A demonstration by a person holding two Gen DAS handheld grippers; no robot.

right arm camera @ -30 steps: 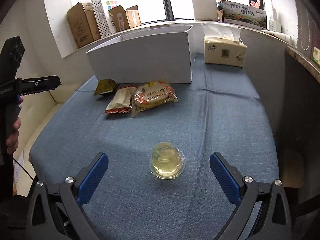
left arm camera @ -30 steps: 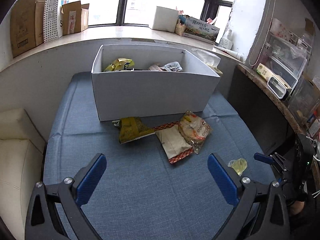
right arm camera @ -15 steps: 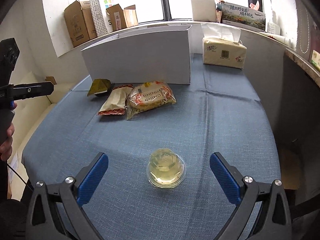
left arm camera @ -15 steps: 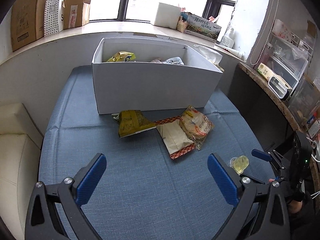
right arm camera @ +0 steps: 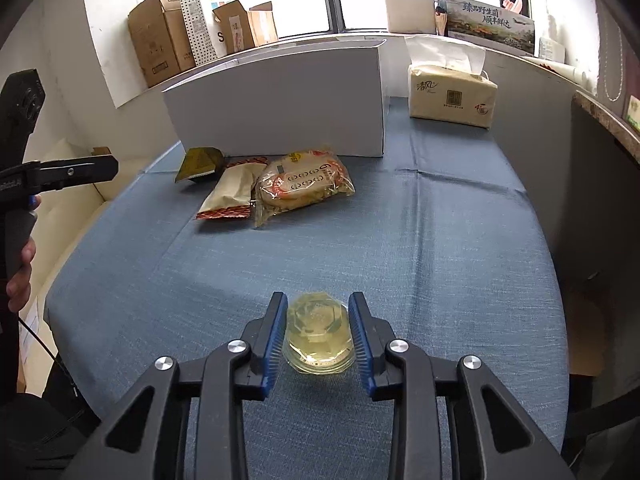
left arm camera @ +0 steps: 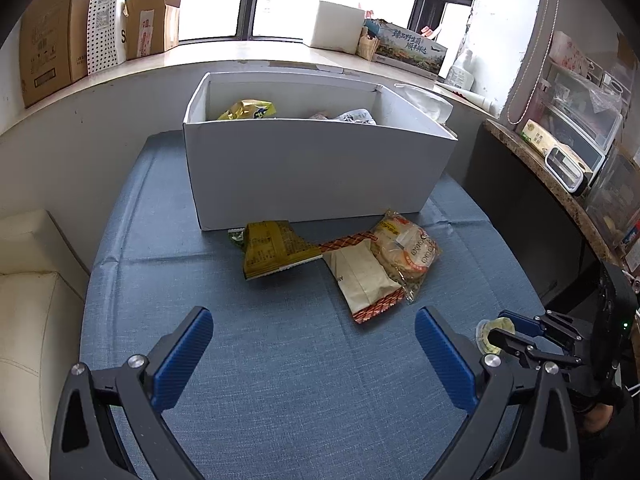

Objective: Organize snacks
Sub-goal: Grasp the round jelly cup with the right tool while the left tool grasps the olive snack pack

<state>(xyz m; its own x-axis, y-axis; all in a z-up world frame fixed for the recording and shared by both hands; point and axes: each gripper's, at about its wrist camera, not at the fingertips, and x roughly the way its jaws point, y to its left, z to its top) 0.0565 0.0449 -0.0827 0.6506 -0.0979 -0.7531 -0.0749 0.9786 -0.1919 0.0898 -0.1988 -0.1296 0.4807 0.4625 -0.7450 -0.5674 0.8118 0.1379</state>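
Note:
A clear jelly cup (right arm camera: pixel 318 334) sits on the blue tablecloth (right arm camera: pixel 420 260) near its front edge. My right gripper (right arm camera: pixel 318 300) is closing on it, and both blue pads (right arm camera: pixel 276 332) touch its sides. In the left wrist view the cup (left arm camera: pixel 486 330) shows at the far right, with the right gripper (left arm camera: pixel 508 330) around it. My left gripper (left arm camera: pixel 314 316) hovers open over bare cloth with nothing between its fingers. Ahead lie an olive-yellow packet (left arm camera: pixel 276 254), a beige packet with red ends (left arm camera: pixel 364 276) and a clear-wrapped round cake (left arm camera: pixel 406 250). Behind them stands the white box (left arm camera: pixel 312 172), holding a few snacks.
A tissue pack (right arm camera: pixel 450 96) stands right of the box. Cardboard boxes (left arm camera: pixel 48 52) line the windowsill. A cream seat cushion (left arm camera: pixel 32 300) borders the table's left side, and a stone-edged counter (left arm camera: pixel 560 184) with plastic bins borders its right side. A hand (right arm camera: pixel 20 276) grips the left tool.
The right gripper's jaws have swung in from wide open and now touch both sides of the jelly cup. The left gripper has stayed open and barely shifted.

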